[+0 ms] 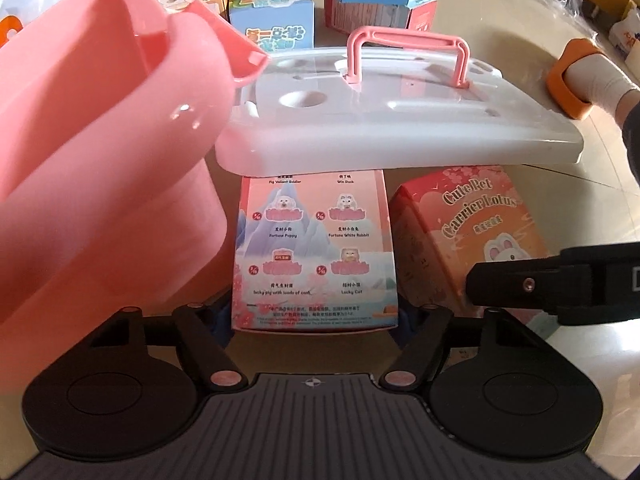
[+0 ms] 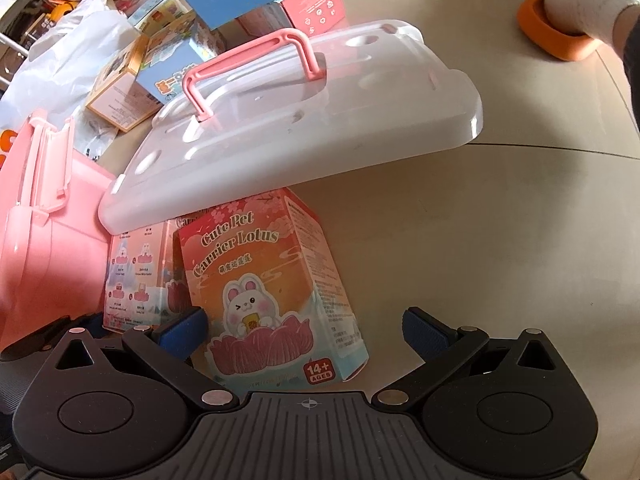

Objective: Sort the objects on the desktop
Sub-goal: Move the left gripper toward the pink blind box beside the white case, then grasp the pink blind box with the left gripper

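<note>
A pink toy box [image 1: 314,252] is gripped at its base by the left gripper [image 1: 314,326]. The right gripper [image 2: 304,330] is spread wide around a second box [image 2: 272,296], untouched. A white lid [image 2: 304,128] is seen at 12 o'clock above both, a pink bin [image 1: 100,160] at 9 o'clock.

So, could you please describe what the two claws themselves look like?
Both claws, left and right, share one build: black linkage arms with silvery-pink pivot rivets, round black hubs, a ribbed grey base bearing a small crosshair mark, and blue ribbed fingertips. No cables show.
</note>
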